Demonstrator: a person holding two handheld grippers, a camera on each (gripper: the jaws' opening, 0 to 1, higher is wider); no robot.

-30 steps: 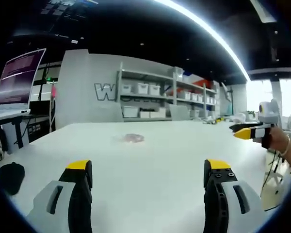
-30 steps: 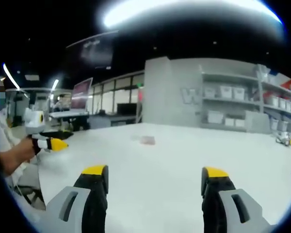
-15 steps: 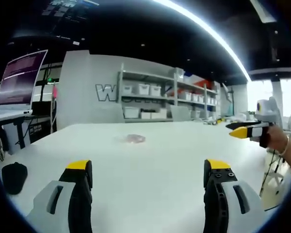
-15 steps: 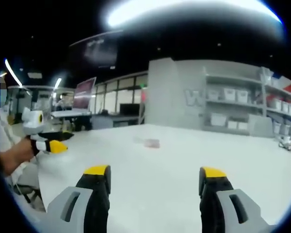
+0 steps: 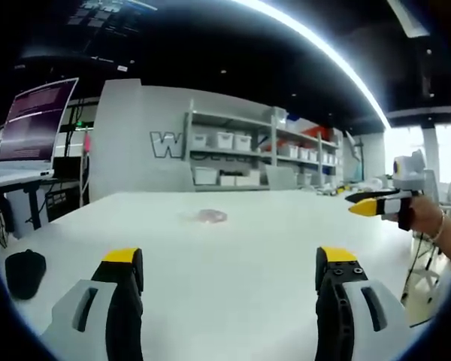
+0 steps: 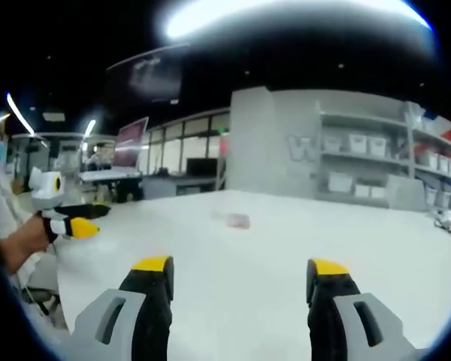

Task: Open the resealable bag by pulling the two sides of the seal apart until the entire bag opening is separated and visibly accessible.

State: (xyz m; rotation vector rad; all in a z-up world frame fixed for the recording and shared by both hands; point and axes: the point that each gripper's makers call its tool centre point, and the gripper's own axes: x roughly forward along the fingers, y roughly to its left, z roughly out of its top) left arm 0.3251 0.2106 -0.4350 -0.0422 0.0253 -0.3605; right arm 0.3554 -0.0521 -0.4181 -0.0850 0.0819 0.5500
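Both the left gripper point(image 5: 229, 274) and right gripper point(image 6: 240, 278) sit wide open and empty, so they should probably close in on the far bag point(image 5: 210, 216) on the counter point(image 5: 270, 233) from opposite sides and pinch each seal lip separately.

White table point(image 5: 233, 248) lies bare and open ahead of both grippers. Sole item mid-table: small clear bag point(image 5: 210, 216), well apart from both, open surface on every side of it. Dark rounded object point(image 5: 24, 272) sits at the table's left edge in left gripper view, off the direct path. Shelves point(image 5: 233, 154) and monitor point(image 5: 41, 120) stand beyond the table.
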